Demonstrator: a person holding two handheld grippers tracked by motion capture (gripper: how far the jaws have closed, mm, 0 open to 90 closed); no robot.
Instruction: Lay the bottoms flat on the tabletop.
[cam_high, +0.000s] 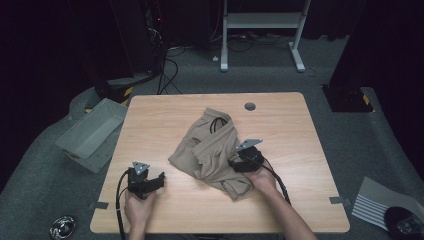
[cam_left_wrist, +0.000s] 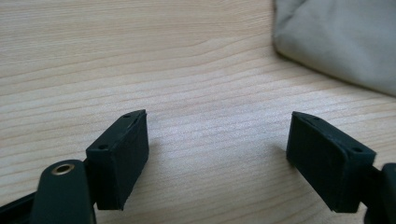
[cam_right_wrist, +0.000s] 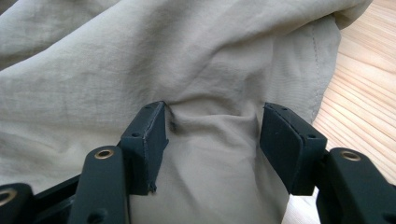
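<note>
Lying crumpled on the wooden table (cam_high: 150, 115), the beige garment (cam_high: 212, 150) sits between the right gripper (cam_right_wrist: 212, 135)'s spread fingers; the left gripper (cam_left_wrist: 217, 154)'s fingers gape.

Your left gripper (cam_high: 159, 181) has bare table (cam_high: 165, 120) all around it. The crumpled beige garment (cam_high: 212, 150) blocks the middle, bunching against your right gripper (cam_right_wrist: 212, 126), whose jaws stand wide.

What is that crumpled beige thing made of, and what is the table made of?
The beige garment looks like thin woven cloth, matte, maybe cotton or a light synthetic: it wrinkles in soft folds and shows a stitched seam in the right gripper view. The table looks like pale wood or a wood-pattern laminate, smooth with a slight sheen: long grain lines run across it. Which of the two, the pictures cannot settle.
</note>
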